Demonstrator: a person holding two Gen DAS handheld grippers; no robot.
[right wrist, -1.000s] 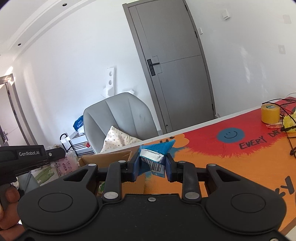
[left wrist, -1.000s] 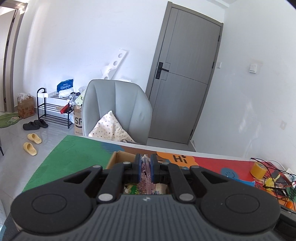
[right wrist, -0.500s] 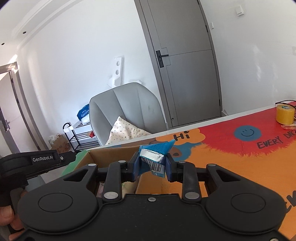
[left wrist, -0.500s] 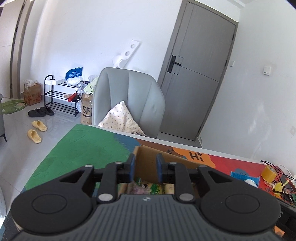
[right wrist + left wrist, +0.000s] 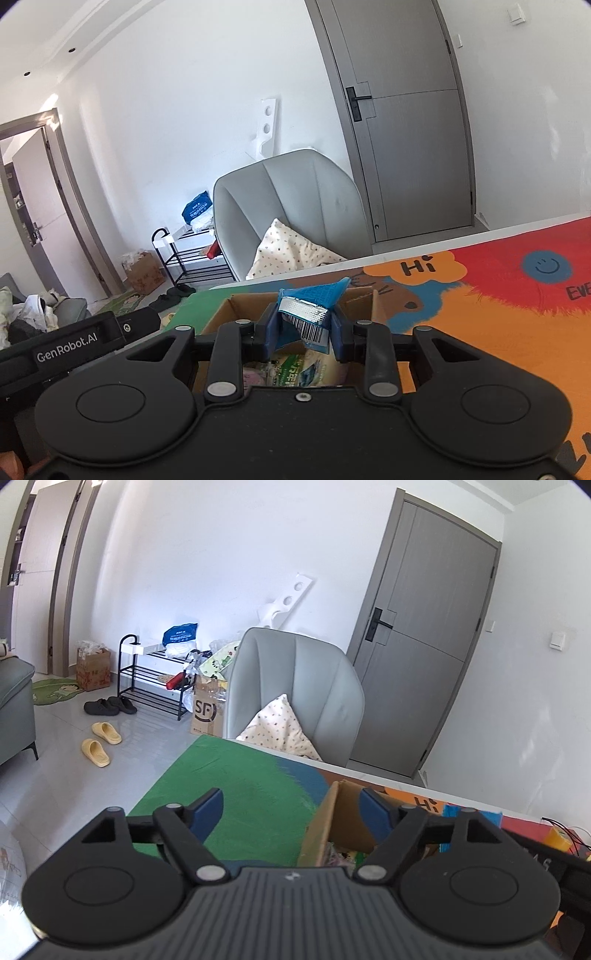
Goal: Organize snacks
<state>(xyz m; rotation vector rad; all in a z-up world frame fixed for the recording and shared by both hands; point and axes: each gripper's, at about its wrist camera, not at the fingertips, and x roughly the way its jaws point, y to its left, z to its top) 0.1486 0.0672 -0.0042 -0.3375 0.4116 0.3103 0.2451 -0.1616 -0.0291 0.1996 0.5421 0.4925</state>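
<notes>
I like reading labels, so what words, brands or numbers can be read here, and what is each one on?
"GenRobot.AI": left gripper.
"Hi": colourful table mat.
"EVE", cut off at the frame edge: same mat.
"SF": cardboard box on the floor.
Blue snack packet barcode digits: too small.
Blue bag print: blurred.

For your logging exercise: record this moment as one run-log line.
left tool: opening, empty | right tool: opening, blue snack packet between pads | cardboard box: holds snacks
</notes>
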